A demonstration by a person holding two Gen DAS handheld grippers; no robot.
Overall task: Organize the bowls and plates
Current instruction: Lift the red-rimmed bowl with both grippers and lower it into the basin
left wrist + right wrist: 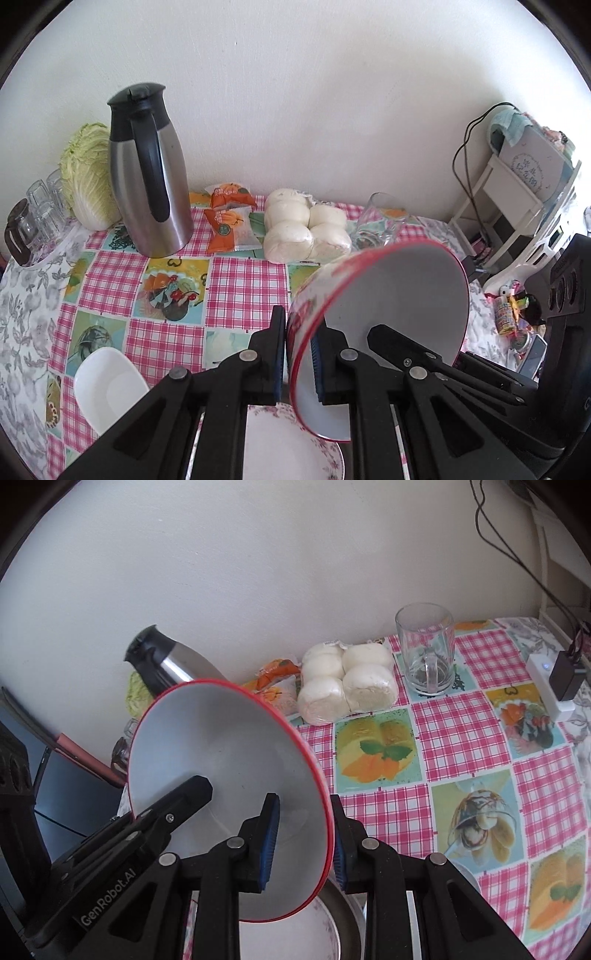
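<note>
Red-rimmed bowl [399, 295] tilted on edge, pinched by both hand-held grippers

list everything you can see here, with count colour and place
red-rimmed white bowl: one, tilted on edge, gripped on its rim by both grippers
floral white plate: one, under the bowl
plain white dish: one, front left
steel thermos jug with black handle: one, back left
napa cabbage: one, pale green, left of jug
wrapped white steamed buns: one pack, back centre
orange snack packets: at least two, beside buns
clear glass mug: one, right of buns
checked pink tablecloth: one
left gripper: black, blue pads
right gripper: black, blue pads
</note>
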